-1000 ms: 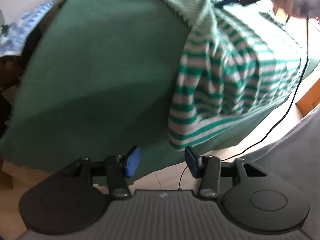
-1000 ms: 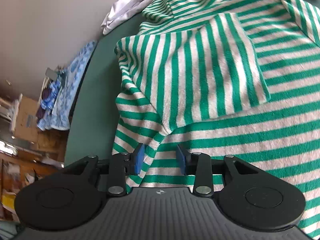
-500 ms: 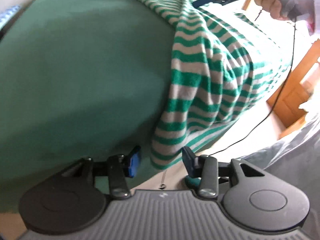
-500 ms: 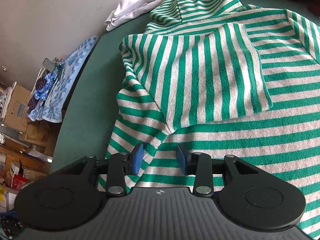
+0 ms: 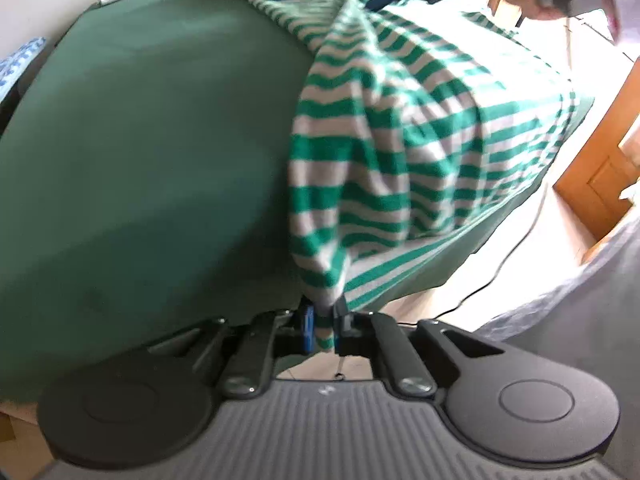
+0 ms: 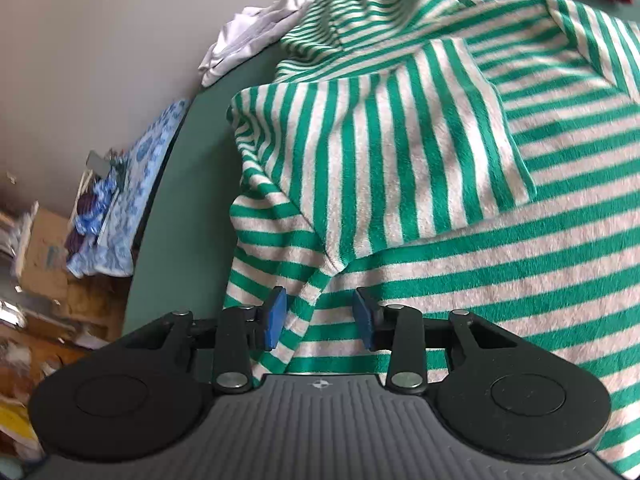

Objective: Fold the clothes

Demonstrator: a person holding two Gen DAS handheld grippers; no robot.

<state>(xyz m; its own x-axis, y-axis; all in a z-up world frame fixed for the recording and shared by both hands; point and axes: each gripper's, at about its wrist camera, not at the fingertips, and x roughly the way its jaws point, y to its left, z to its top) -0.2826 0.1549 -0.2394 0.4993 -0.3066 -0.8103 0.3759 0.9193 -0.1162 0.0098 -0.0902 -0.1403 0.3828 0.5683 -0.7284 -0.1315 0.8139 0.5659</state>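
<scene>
Left gripper (image 5: 323,330): jaws, apart a second ago with nothing between them, now clamp the lower corner of the green-and-white striped garment (image 5: 400,140), the corner formerly lying flat at the edge of the green cover (image 5: 152,152) now gathered into a drawn-up fold.

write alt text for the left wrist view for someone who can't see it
The left gripper is shut on the bottom corner of a green and white striped top, which lies along the right side of a green bed cover. A black cable trails over the pale floor beside the bed.
</scene>
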